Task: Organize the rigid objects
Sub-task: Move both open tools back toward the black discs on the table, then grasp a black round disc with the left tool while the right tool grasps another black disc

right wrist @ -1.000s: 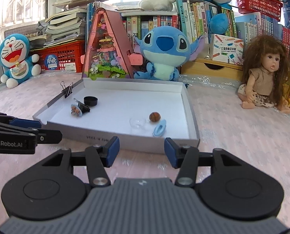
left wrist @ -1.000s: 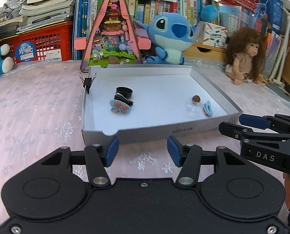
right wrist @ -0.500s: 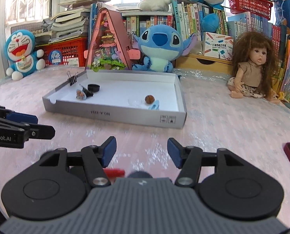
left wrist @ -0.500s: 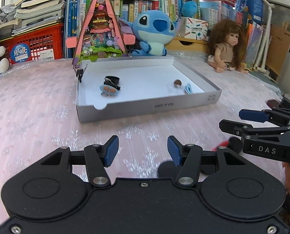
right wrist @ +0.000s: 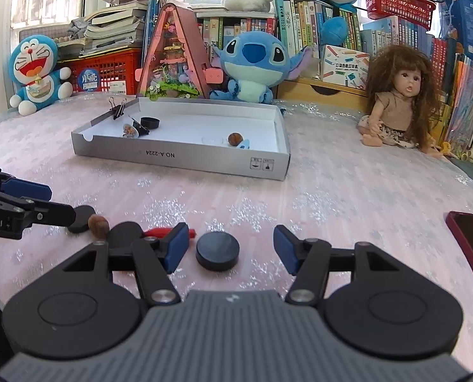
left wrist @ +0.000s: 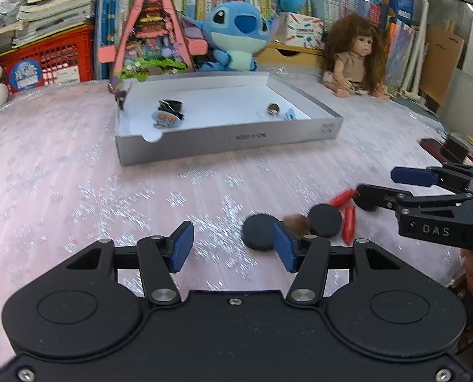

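Small loose pieces lie on the pink cloth: three black discs, a brown nut (right wrist: 98, 224) and red sticks (left wrist: 349, 224). One black disc (right wrist: 217, 250) sits between the fingers of my right gripper (right wrist: 230, 248), which is open, with a gap on both sides. My left gripper (left wrist: 233, 248) is open and holds nothing. Another black disc (left wrist: 258, 232) lies just ahead of its right finger. A white cardboard box (left wrist: 230, 140) stands further back. It holds a black cap (left wrist: 171, 105), a binder clip, a nut and a blue clip.
Along the back stand a blue plush (right wrist: 252, 63), a doll (right wrist: 398, 95), a pink triangular toy house (right wrist: 172, 57), a Doraemon plush (right wrist: 36, 70), a red crate and books. A dark red phone (right wrist: 469, 238) lies at the right edge of the table.
Both grippers have drawn back from the box toward the near side of the table. The discs, nut and red sticks have come into view. The right jaws stand a little wider.
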Demonstrator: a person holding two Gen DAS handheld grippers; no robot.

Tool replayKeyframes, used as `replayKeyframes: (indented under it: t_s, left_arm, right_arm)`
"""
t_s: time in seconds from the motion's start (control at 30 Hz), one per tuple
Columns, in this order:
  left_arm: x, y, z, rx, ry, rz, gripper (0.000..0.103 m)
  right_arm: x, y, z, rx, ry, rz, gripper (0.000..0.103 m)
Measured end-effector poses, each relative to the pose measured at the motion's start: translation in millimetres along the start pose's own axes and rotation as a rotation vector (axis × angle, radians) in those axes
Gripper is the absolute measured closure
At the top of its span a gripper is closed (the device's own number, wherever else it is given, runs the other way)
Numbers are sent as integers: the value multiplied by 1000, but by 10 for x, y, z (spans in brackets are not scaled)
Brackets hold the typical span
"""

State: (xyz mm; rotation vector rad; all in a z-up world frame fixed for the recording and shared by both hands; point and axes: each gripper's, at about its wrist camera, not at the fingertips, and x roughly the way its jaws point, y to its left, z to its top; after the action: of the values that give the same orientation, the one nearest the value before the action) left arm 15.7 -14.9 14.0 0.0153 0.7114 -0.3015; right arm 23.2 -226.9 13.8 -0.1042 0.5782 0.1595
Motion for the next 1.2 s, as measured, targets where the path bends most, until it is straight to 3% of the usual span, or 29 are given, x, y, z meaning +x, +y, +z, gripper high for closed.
replayKeyframes:
  t_s: [0.5, 0.87, 1.13, 1.2]
  left_arm:
    - [68, -63, -54, 33, -14, -9, 59]
    - [139, -95, -26, 40, -28, -5, 60]
    - [197, -99, 0, 31, -39, -2, 62]
    - [208, -98, 4, 27, -41, -2, 70]
  right_arm:
    - [17, 43, -92, -32, 17, -39, 31]
    - [72, 84, -78, -24, 27, -15, 32]
    - [89, 105, -86, -2, 29, 0, 53]
    - [93, 113, -84, 1, 28, 3, 58]
